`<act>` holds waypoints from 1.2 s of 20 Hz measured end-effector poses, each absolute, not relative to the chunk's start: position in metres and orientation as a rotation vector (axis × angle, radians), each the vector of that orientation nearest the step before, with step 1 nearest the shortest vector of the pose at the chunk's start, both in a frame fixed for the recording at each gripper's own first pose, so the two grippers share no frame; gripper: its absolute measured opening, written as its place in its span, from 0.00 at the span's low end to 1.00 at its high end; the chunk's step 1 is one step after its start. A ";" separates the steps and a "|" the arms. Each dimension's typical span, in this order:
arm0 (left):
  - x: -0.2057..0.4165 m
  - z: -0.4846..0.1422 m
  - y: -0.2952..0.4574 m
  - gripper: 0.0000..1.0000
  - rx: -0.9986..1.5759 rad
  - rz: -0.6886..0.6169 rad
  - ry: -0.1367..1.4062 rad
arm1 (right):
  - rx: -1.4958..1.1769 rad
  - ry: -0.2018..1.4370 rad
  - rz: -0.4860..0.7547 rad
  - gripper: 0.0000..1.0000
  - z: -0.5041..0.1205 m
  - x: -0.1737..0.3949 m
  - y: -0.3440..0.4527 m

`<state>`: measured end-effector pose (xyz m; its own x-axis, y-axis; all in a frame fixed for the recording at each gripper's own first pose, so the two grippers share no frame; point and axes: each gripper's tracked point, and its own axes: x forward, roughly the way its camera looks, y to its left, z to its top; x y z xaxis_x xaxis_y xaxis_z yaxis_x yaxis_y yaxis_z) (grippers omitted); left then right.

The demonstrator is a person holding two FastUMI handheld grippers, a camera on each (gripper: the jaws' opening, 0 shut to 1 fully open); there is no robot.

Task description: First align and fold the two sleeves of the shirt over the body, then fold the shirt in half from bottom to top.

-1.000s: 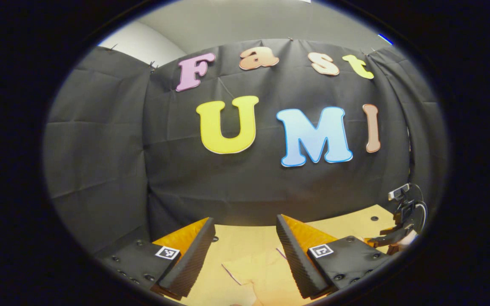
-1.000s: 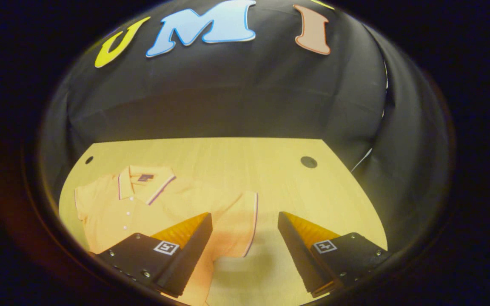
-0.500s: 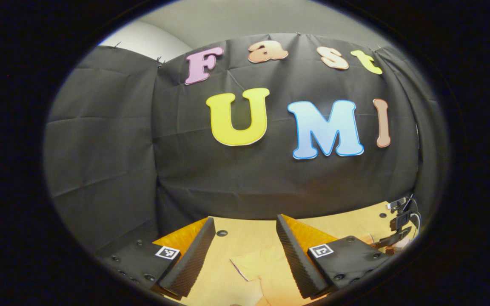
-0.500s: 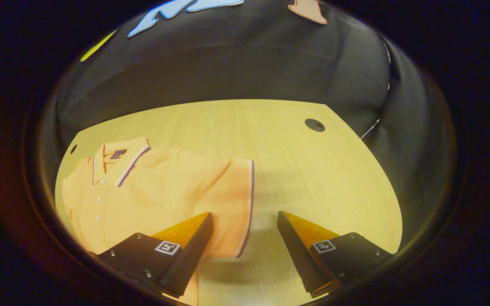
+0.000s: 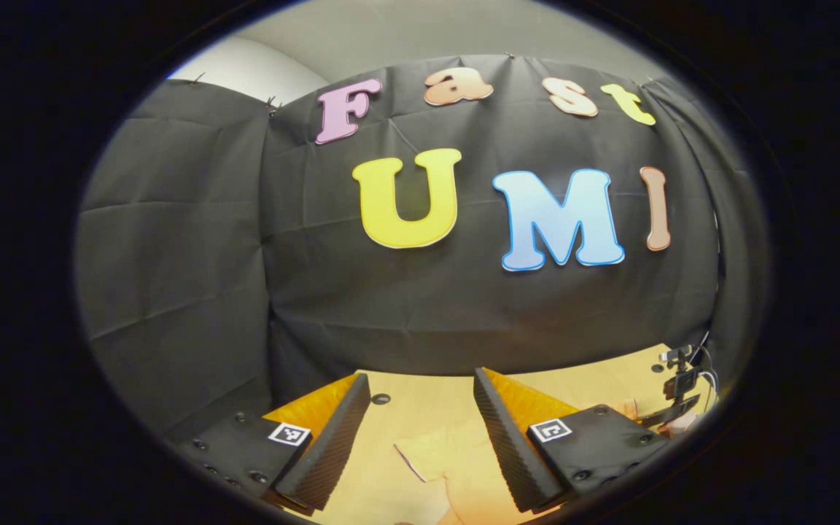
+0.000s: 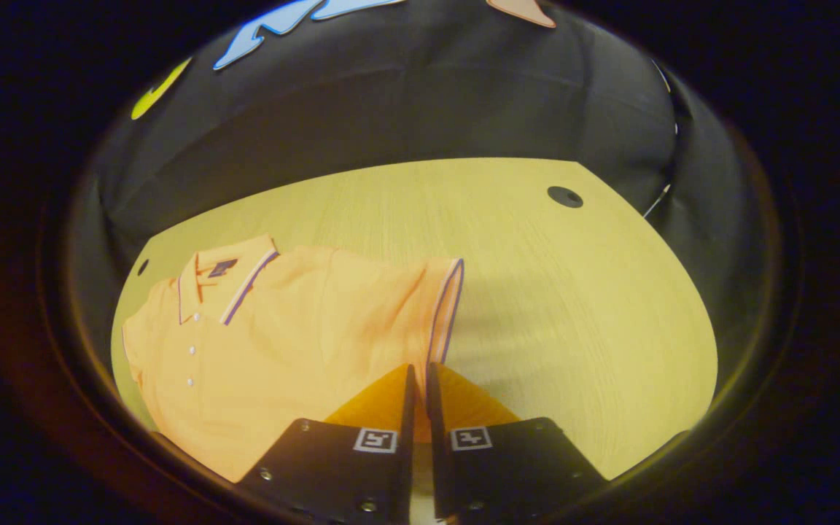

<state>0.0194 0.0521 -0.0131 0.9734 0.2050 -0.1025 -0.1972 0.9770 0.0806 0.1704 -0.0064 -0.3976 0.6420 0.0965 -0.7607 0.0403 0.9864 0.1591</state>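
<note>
1. Right tool (image 6: 417, 372): its two fingers are pinched nearly together, with just a thin slit between them, right at the lower edge of the sleeve (image 6: 443, 310) of the orange polo shirt (image 6: 281, 343). It looks like they've got the sleeve hem clamped, but the contact spot is hidden behind the tips, so I can't say for sure.
2. The shirt lies flat on the light wood desk (image 6: 573, 292), spread toward 9 o'clock in the right gripper view. The striped collar (image 6: 227, 281) is up around 10 o'clock and the button placket runs down from it.
3. Left tool (image 5: 420, 415): fingers spread wide and holding nothing. It's above the desk, with a bit of the orange shirt under the gap at 6 o'clock.
4. In the left gripper view the other tool shows far off at about 4 o'clock.
</note>
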 end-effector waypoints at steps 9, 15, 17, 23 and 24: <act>0.016 -0.016 0.063 0.94 0.059 0.221 0.108 | 0.032 0.885 0.052 0.00 -0.390 0.175 -0.005; 0.005 -0.019 0.080 0.94 0.047 0.249 0.101 | -0.014 0.782 0.088 0.00 -0.346 0.190 0.023; 0.004 -0.021 0.085 0.94 0.038 0.260 0.102 | -0.034 0.745 0.134 0.00 -0.328 0.195 0.046; -0.006 -0.023 0.106 0.94 0.028 0.297 0.100 | -0.065 0.685 0.300 0.00 -0.298 0.190 0.136; -0.009 -0.025 0.110 0.94 0.027 0.304 0.101 | -0.078 0.685 0.326 0.00 -0.298 0.187 0.151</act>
<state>-0.0090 0.1103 -0.0253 0.9491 0.3004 -0.0948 -0.2977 0.9537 0.0418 0.1866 0.1509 -0.2984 0.7261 0.2701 -0.6323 -0.3207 0.9465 0.0360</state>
